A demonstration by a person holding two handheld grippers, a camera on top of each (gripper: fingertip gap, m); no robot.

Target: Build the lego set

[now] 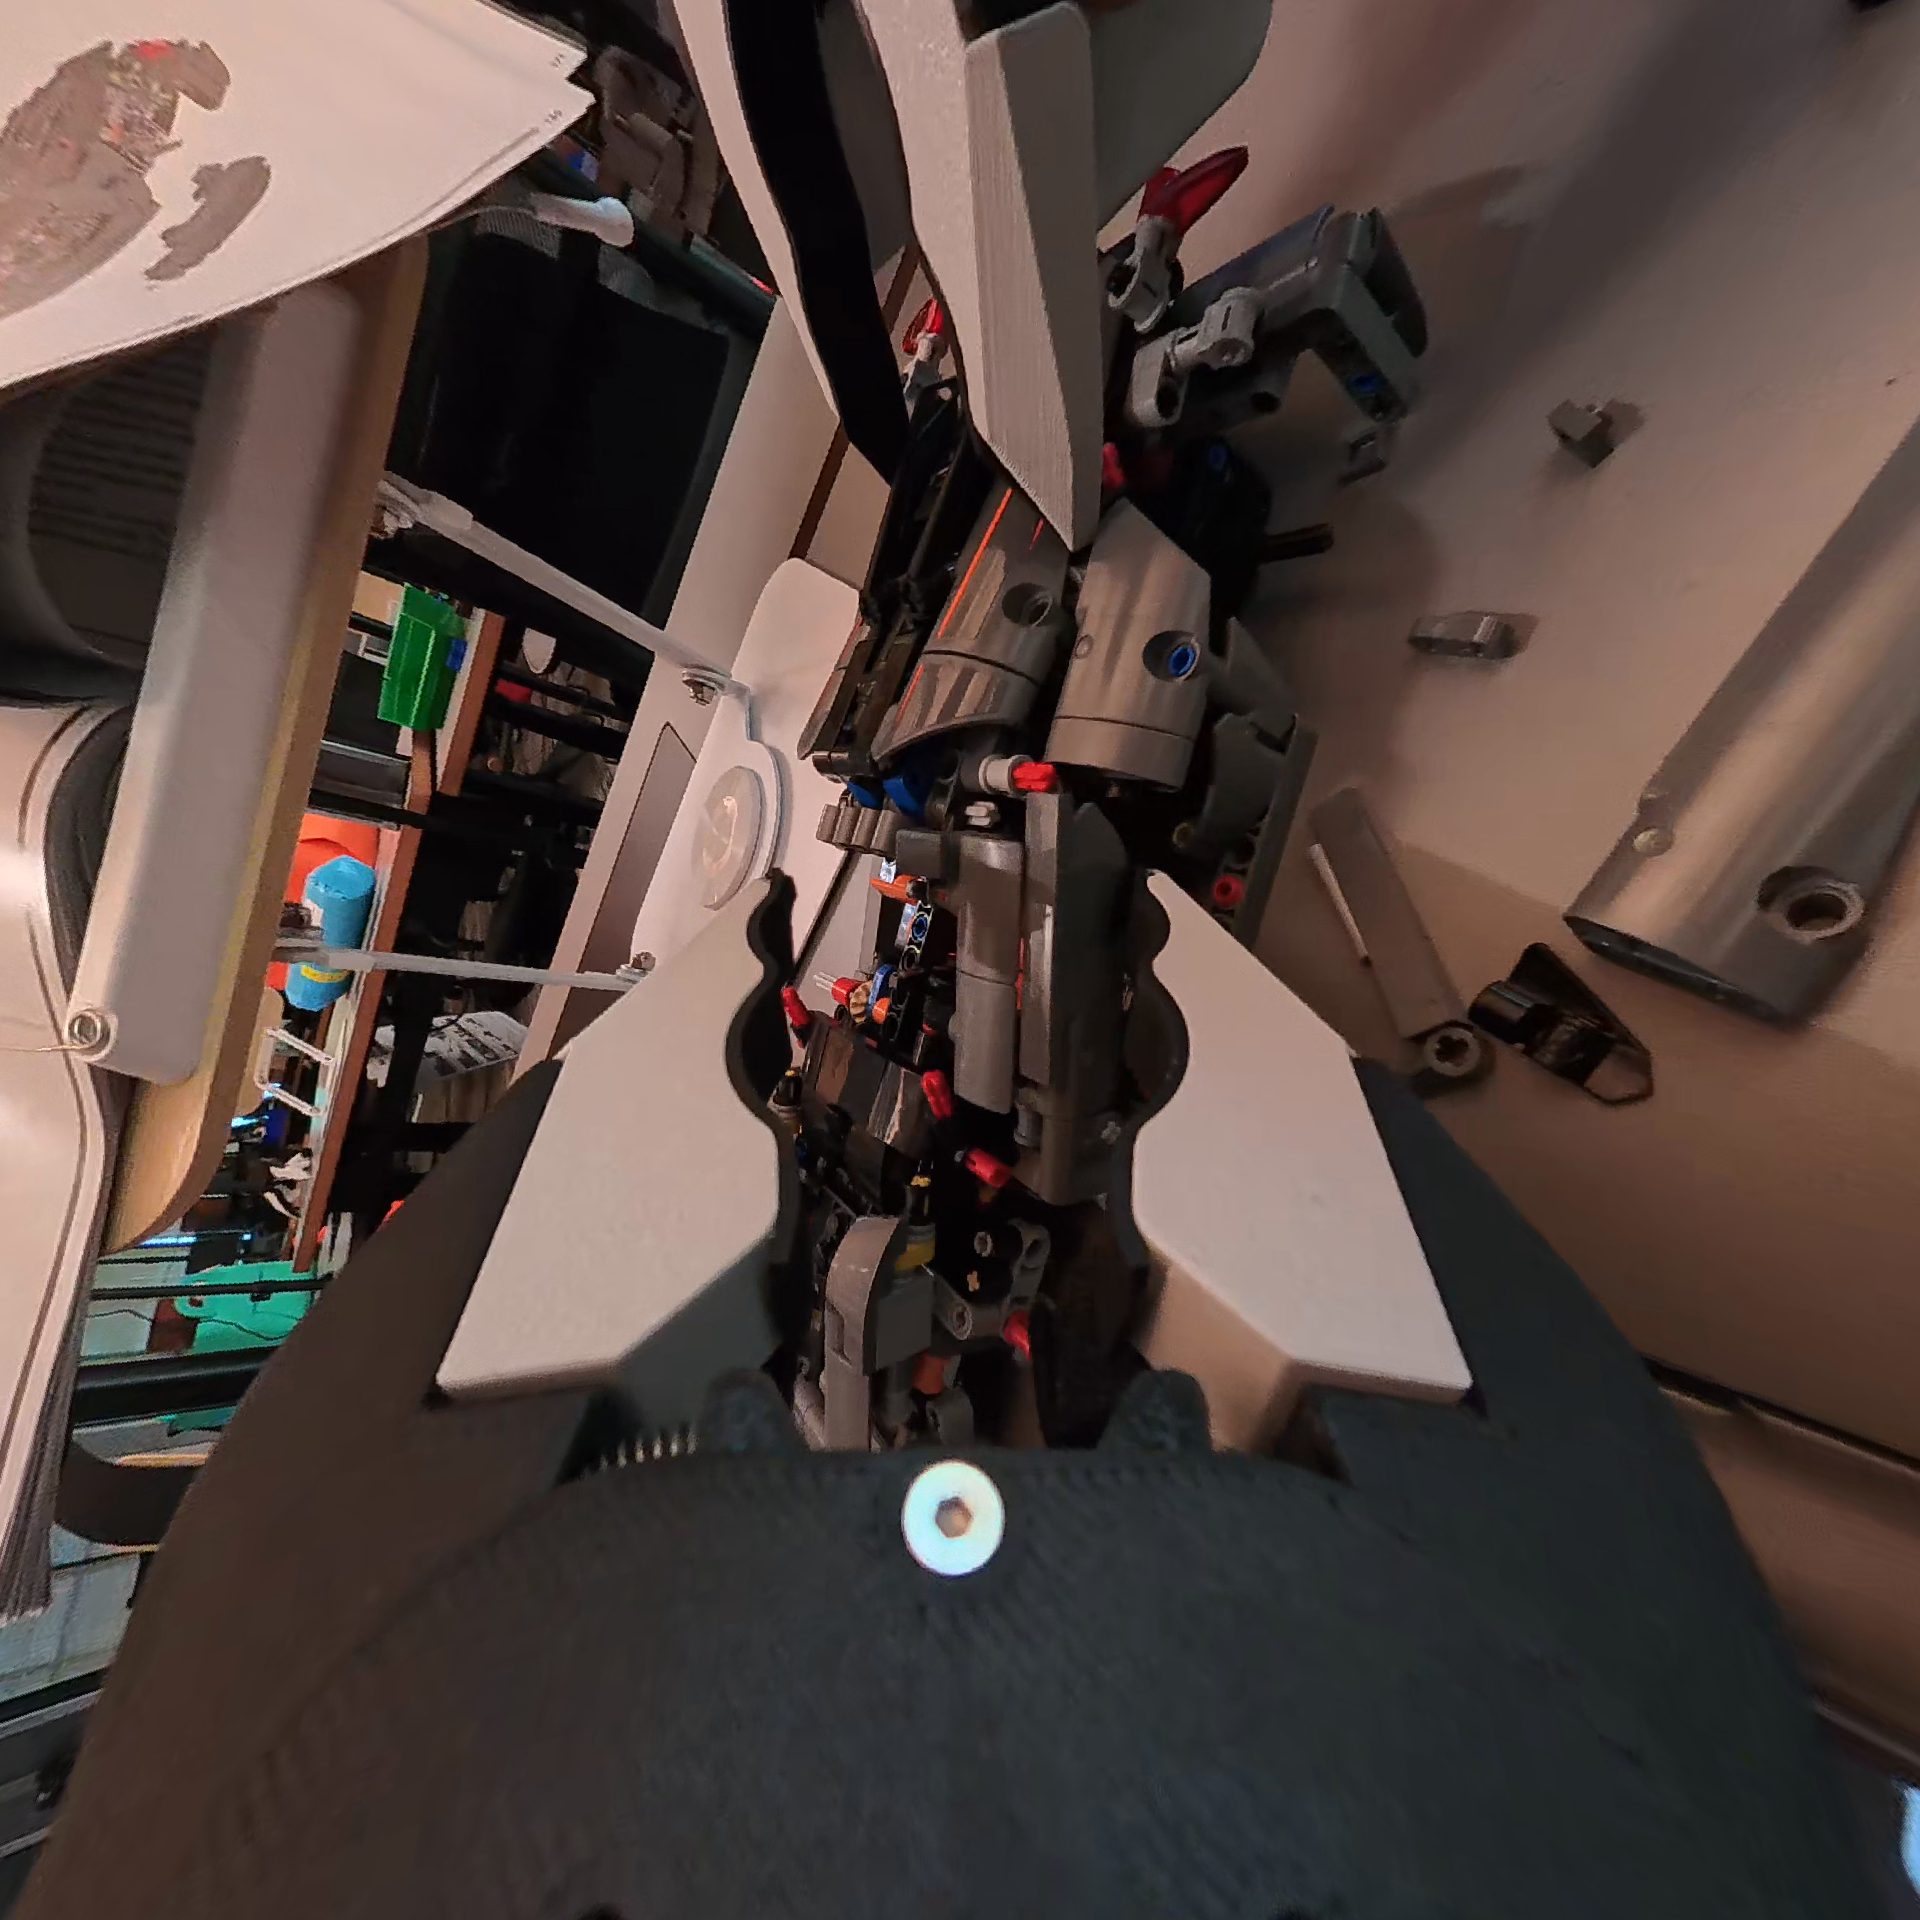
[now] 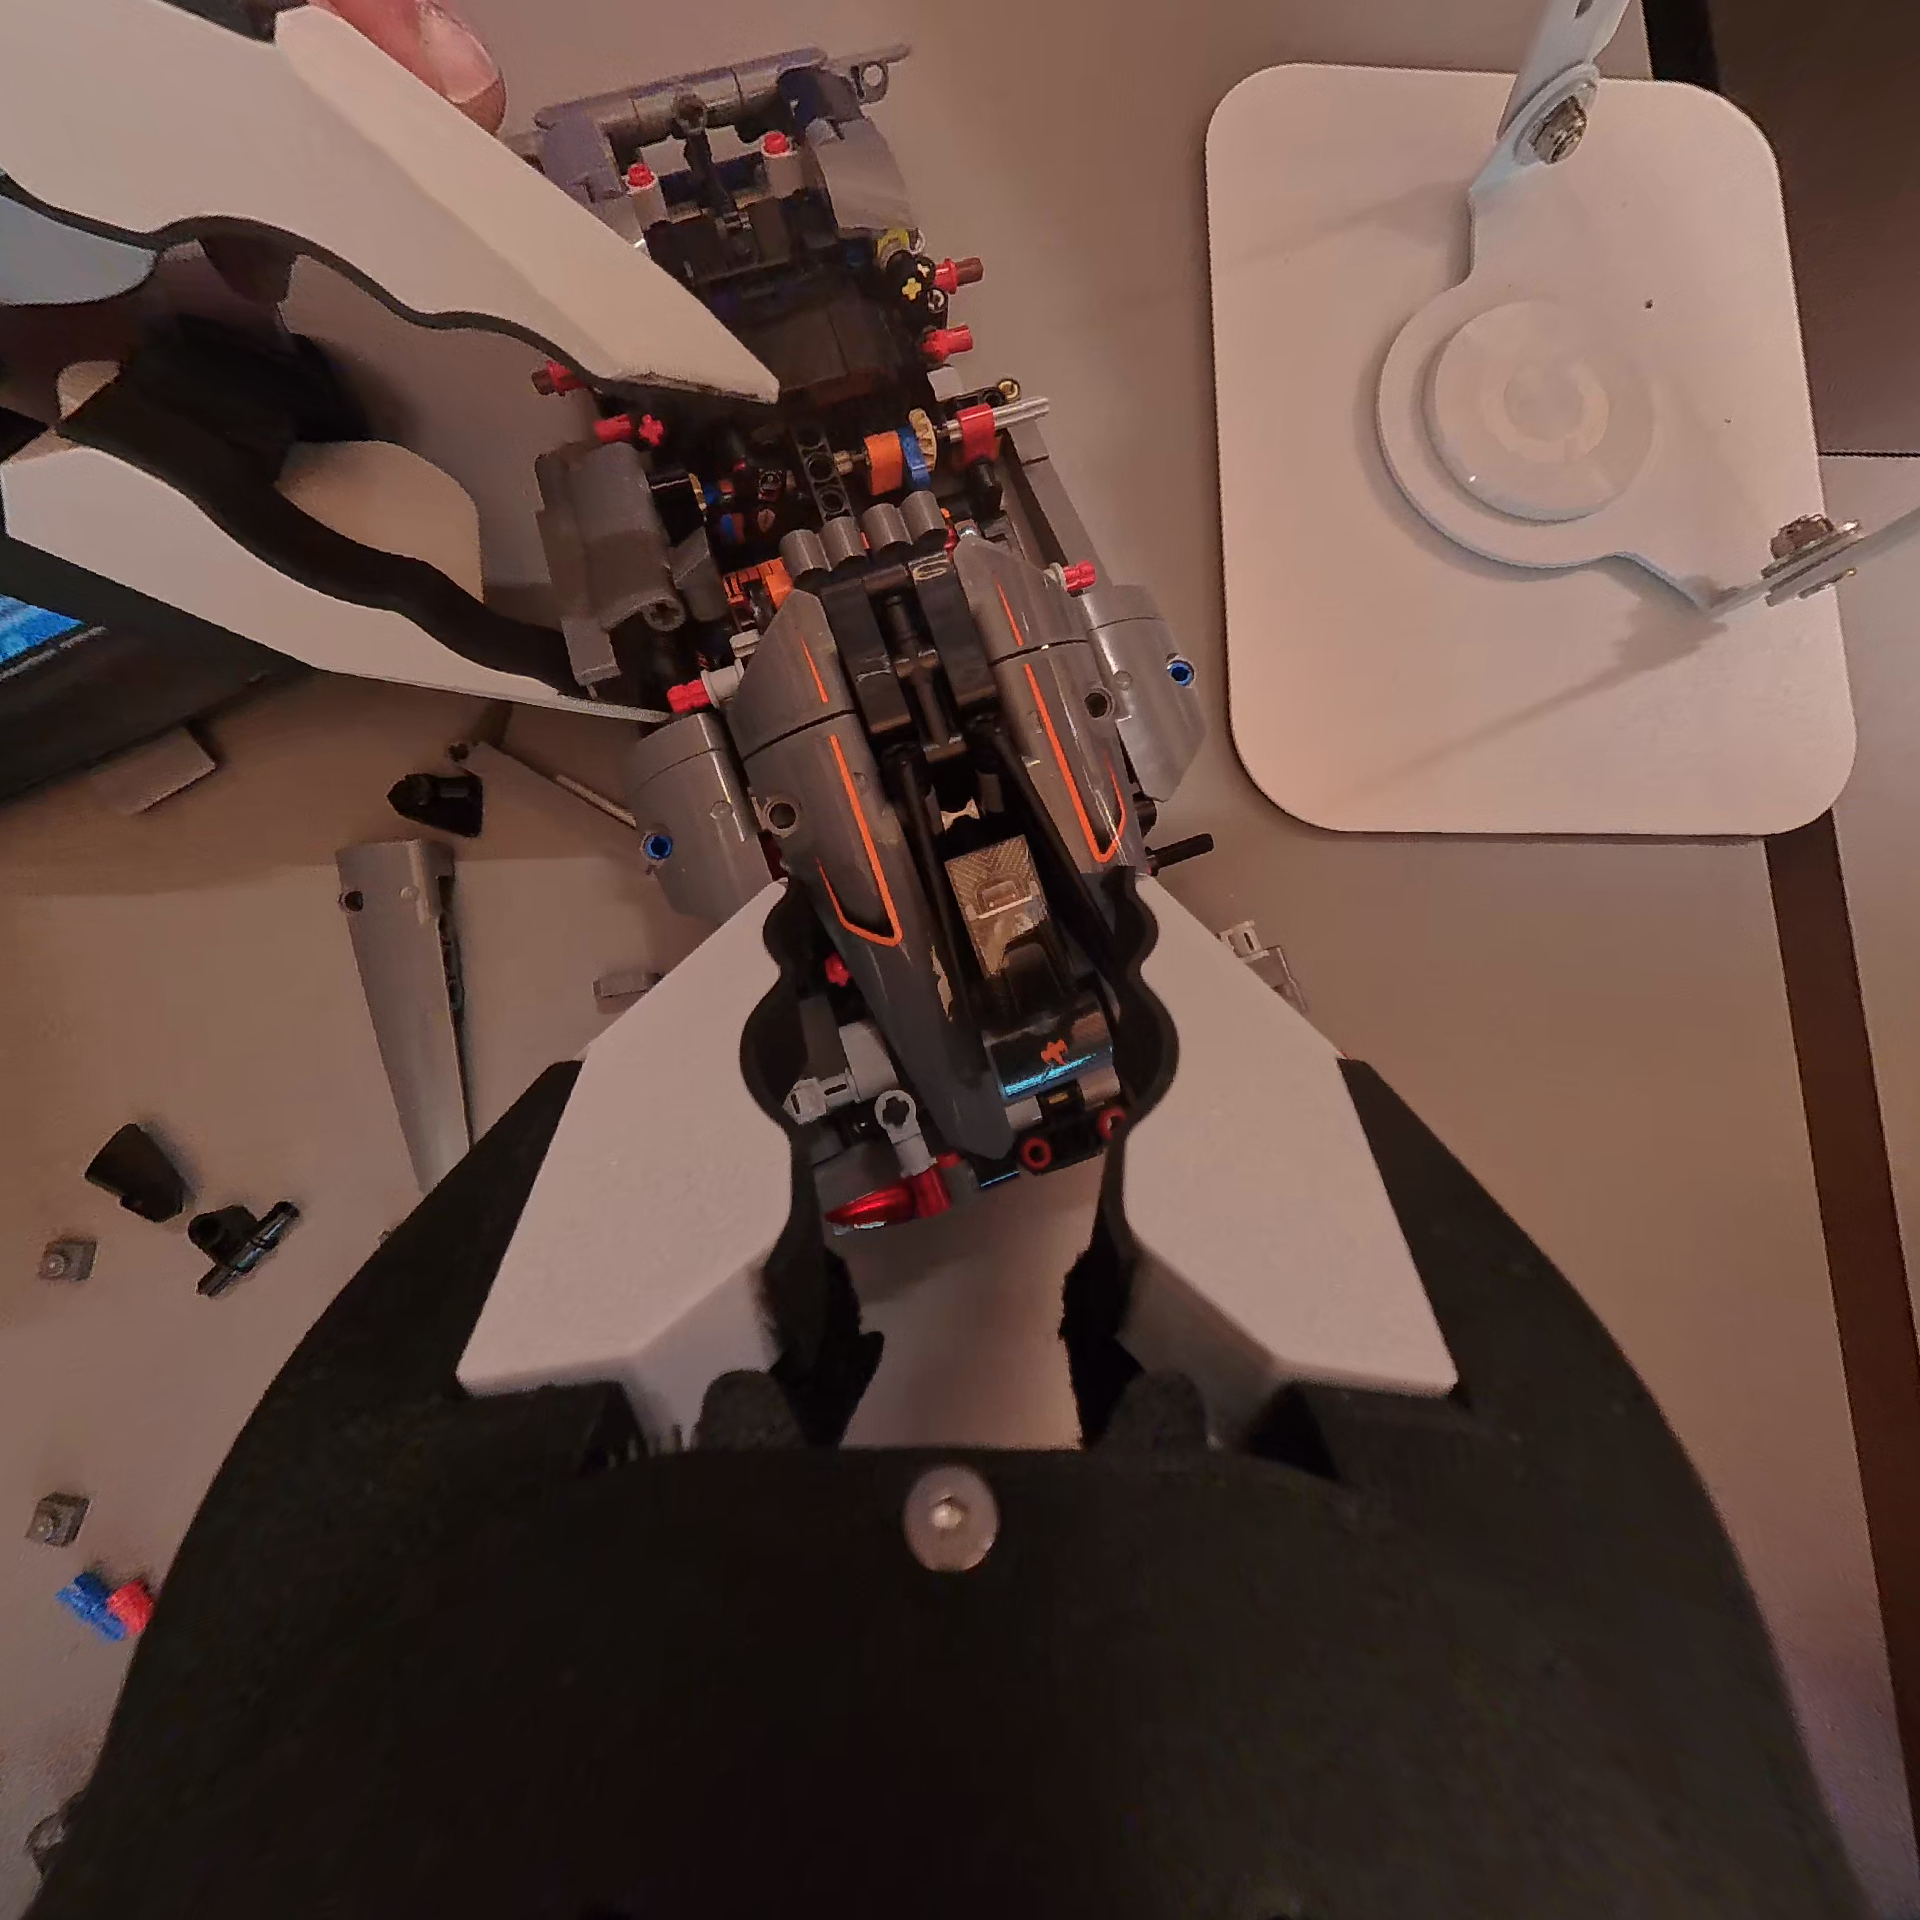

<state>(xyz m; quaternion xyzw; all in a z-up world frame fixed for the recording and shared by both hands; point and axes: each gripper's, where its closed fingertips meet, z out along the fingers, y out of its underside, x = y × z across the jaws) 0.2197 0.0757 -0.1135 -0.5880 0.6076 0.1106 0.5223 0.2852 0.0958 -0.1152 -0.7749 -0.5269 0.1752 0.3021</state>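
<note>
A part-built dark grey Lego car point(image 1: 1039, 665) with orange stripes and red and blue pins is held between both grippers. My left gripper point(image 1: 966, 894) is shut on one end of it. In the right wrist view the car point(image 2: 883, 644) lies lengthwise over the table. My right gripper point(image 2: 956, 883) is shut on its striped end, by a red clear piece point(image 2: 883, 1205). The left gripper's white fingers point(image 2: 468, 239) clamp the car's far left side. A right gripper finger point(image 1: 1029, 312) shows at the top of the left wrist view.
Loose parts lie on the beige table: a long grey panel point(image 2: 405, 997), black pieces point(image 2: 135, 1169), small grey pieces point(image 2: 68, 1257), and blue and red pins point(image 2: 104, 1605). A white stand base point(image 2: 1527, 447) sits to the right. An open instruction booklet point(image 1: 208, 156) is at the upper left.
</note>
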